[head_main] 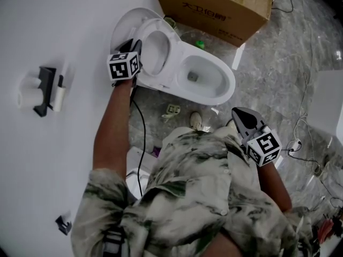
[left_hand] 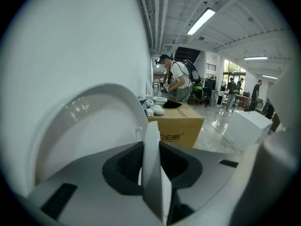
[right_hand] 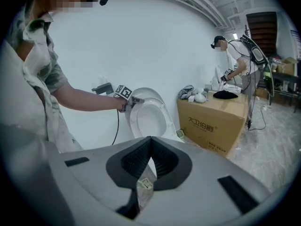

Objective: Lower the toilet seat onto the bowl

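In the head view the tips of the left claw [head_main: 136, 44] are hard to make out. Its own view shows it pinching the edge of the raised toilet seat [left_hand: 151, 147], left of the bowl [head_main: 229, 87]. The right claw [right_hand: 149, 139] is pressed together, empty.

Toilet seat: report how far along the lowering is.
Done: the approach; the left hand-held gripper is at the raised toilet seat. In hand: the grip, jaws clamped on its edge. Left: swinging it down onto the bowl, which stands uncovered, and releasing. The right hand-held gripper hangs shut and empty.
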Demonstrator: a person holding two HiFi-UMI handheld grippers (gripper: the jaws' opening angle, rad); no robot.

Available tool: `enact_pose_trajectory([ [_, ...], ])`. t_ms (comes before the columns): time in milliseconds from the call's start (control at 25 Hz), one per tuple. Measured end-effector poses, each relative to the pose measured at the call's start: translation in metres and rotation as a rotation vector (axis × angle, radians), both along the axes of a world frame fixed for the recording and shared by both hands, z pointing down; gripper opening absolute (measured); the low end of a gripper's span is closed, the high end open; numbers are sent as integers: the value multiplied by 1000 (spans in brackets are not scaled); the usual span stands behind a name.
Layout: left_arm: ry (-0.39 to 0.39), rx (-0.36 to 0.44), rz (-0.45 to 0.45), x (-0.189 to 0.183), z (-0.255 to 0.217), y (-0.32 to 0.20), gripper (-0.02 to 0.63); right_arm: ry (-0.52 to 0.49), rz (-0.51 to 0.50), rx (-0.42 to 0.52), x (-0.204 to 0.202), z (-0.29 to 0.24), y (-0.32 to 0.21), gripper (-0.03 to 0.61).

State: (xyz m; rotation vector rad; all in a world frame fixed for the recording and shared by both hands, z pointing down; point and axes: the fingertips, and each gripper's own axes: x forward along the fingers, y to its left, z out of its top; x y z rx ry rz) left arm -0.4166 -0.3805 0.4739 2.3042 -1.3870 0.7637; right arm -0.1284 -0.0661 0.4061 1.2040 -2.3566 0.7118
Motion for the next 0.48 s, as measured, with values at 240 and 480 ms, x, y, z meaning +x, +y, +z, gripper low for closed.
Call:
enact_pose_trajectory([
  [240,1,8,0,5,0,5,112,-2,6,4,0,0,4,23],
  [480,-2,15,-8,12,-2,9,112,-4,10,-1,4,1,10,23],
])
